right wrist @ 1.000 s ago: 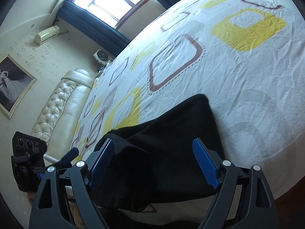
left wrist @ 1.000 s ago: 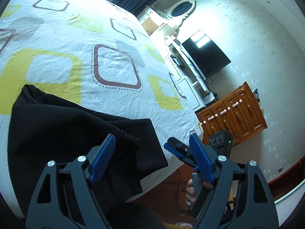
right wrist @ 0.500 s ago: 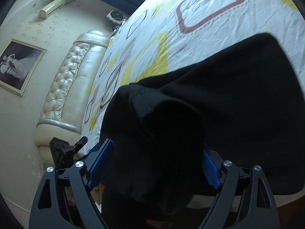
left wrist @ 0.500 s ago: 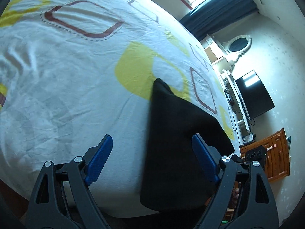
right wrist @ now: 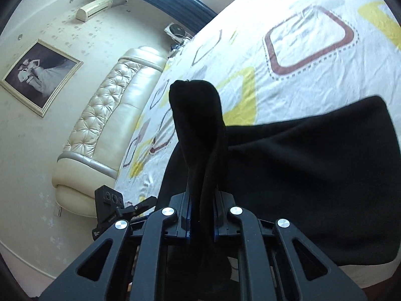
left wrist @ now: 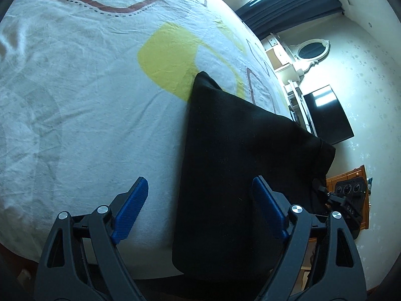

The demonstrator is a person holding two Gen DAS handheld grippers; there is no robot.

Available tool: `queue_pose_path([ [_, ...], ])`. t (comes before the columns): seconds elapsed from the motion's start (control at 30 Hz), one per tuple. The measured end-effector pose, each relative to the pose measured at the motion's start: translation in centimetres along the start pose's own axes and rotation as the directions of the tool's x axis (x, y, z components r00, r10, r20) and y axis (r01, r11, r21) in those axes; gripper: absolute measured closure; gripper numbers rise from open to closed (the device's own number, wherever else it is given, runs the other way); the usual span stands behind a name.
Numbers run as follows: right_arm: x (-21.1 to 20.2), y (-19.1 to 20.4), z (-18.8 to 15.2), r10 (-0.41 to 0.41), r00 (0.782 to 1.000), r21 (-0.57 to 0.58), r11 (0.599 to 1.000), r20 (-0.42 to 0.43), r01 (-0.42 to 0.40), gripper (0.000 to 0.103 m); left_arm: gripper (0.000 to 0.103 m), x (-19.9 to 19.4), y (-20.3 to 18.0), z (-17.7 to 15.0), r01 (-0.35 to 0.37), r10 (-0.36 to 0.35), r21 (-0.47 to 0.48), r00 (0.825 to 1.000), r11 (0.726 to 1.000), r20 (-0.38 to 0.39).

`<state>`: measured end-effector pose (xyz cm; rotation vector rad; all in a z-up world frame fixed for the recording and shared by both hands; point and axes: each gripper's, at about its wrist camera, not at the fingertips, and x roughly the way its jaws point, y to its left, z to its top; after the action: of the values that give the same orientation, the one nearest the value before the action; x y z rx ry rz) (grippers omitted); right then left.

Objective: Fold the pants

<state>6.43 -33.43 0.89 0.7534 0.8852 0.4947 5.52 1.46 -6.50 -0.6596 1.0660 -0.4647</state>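
Note:
Black pants (left wrist: 233, 155) lie on the patterned bedsheet (left wrist: 75, 95) near the bed's edge. In the left wrist view my left gripper (left wrist: 200, 208) is open, its blue pads either side of the pants' near left edge, holding nothing. In the right wrist view my right gripper (right wrist: 201, 215) is shut on a fold of the black pants (right wrist: 198, 125), which stands up out of the jaws. The rest of the pants (right wrist: 313, 170) spreads flat to the right. The other gripper shows small in each view (left wrist: 348, 200) (right wrist: 112, 208).
A cream tufted headboard (right wrist: 105, 125) and a framed picture (right wrist: 40, 75) are at the left of the right wrist view. A television (left wrist: 325, 115), a mirror (left wrist: 312, 50) and a wooden cabinet (left wrist: 351, 175) stand beyond the bed's far side.
My right gripper has closed on a fold of the pants and lifted it. My left gripper has swung round to the pants' left edge and stays open.

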Motion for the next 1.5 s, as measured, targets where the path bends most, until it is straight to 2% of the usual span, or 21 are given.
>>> queue_pose_path([
  [0.1,-2.4,-0.5,1.0,-0.022,0.999,-0.005,1.000,0.040,0.022,0.092,0.017,-0.1,-0.9,-0.3,0.038,-0.038,0.012,0.999,0.999,0.011],
  [0.17,-4.1,-2.1,1.5,-0.059,0.996,0.026,0.998,0.073,0.058,0.092,0.016,0.5,-1.8,-0.6,0.065,-0.065,0.027,0.998,0.997,-0.008],
  [0.3,-6.6,-6.8,1.8,-0.190,0.978,0.104,0.978,0.088,0.180,0.092,0.016,2.7,-4.0,-1.4,0.069,-0.063,0.110,0.996,0.992,-0.059],
  [0.37,-6.7,-9.4,1.1,-0.218,0.974,0.161,0.966,0.068,0.205,0.092,0.016,3.8,-4.8,-1.9,0.056,-0.043,0.151,0.995,0.987,-0.086],
  [0.53,-5.7,-12.1,0.4,-0.193,0.980,0.247,0.953,0.041,0.177,0.091,0.015,6.2,-4.4,-2.6,0.004,0.025,0.195,0.989,0.981,-0.146],
  [0.77,-7.5,-13.9,0.1,-0.180,0.983,0.305,0.939,0.041,0.159,0.083,0.012,6.0,-4.4,-2.4,0.023,0.007,0.193,0.988,0.981,-0.153],
  [0.8,-8.2,-13.8,0.0,-0.190,0.980,0.309,0.937,0.054,0.164,0.076,0.012,5.9,-4.4,-2.5,0.024,0.005,0.192,0.989,0.981,-0.150],
  [0.83,-8.9,-13.7,-0.1,-0.203,0.977,0.313,0.934,0.070,0.172,0.057,0.012,5.8,-4.6,-2.4,0.028,-0.002,0.182,0.990,0.983,-0.144],
  [0.87,-9.5,-13.6,0.0,-0.237,0.968,0.316,0.927,0.080,0.201,0.023,0.012,5.6,-4.5,-2.3,0.033,-0.010,0.167,0.991,0.985,-0.137],
  [0.9,-10.3,-13.6,-0.1,-0.287,0.954,0.314,0.917,0.089,0.247,0.016,0.012,5.4,-4.3,-2.2,0.037,-0.017,0.147,0.991,0.989,-0.130],
  [0.93,-10.7,-13.7,-0.3,-0.304,0.948,0.309,0.914,0.096,0.262,0.016,0.012,5.2,-3.9,-2.2,0.046,-0.031,0.118,0.992,0.992,-0.126],
  [0.97,-10.8,-14.1,-0.5,-0.285,0.955,0.315,0.917,0.088,0.245,0.016,0.012,5.0,-3.5,-2.2,0.062,-0.051,0.085,0.991,0.994,-0.125],
  [1.07,-9.8,-15.8,-1.8,-0.149,0.987,0.388,0.914,0.053,0.118,0.016,0.012,5.1,-2.4,-2.4,0.130,-0.132,-0.028,0.982,0.991,-0.135],
  [1.13,-8.8,-16.2,-2.3,-0.059,0.998,0.403,0.914,0.030,0.042,0.016,0.012,5.2,-2.5,-2.6,0.156,-0.160,-0.041,0.977,0.987,-0.141],
  [1.2,-7.4,-16.1,-2.6,0.019,1.000,0.402,0.916,-0.017,-0.011,0.016,0.012,5.5,-2.9,-2.9,0.174,-0.174,-0.013,0.972,0.985,-0.161],
  [1.27,-6.5,-15.6,-2.8,0.007,0.998,0.363,0.932,-0.063,0.017,0.016,0.011,5.9,-3.4,-3.4,0.200,-0.196,0.004,0.963,0.980,-0.185],
  [1.33,-6.2,-15.2,-2.8,-0.015,0.998,0.333,0.942,-0.063,0.035,0.016,0.010,6.4,-3.7,-3.8,0.206,-0.197,0.025,0.961,0.978,-0.196],
  [1.4,-6.2,-15.3,-2.9,-0.025,0.997,0.316,0.948,-0.070,0.046,0.031,0.009,6.5,-4.1,-4.1,0.213,-0.199,0.055,0.962,0.976,-0.187],
  [1.43,-6.3,-15.3,-3.0,-0.052,0.995,0.297,0.952,-0.086,0.075,0.051,0.009,6.6,-4.2,-4.2,0.217,-0.201,0.072,0.962,0.973,-0.185],
  [1.47,-6.5,-15.7,-3.2,-0.050,0.995,0.299,0.951,-0.088,0.074,0.056,0.010,6.6,-4.4,-4.3,0.225,-0.205,0.088,0.960,0.970,-0.189],
  [1.5,-6.7,-16.2,-3.3,-0.024,0.997,0.318,0.947,-0.075,0.047,0.058,0.022,6.7,-4.6,-4.5,0.232,-0.209,0.104,0.958,0.967,-0.194],
])
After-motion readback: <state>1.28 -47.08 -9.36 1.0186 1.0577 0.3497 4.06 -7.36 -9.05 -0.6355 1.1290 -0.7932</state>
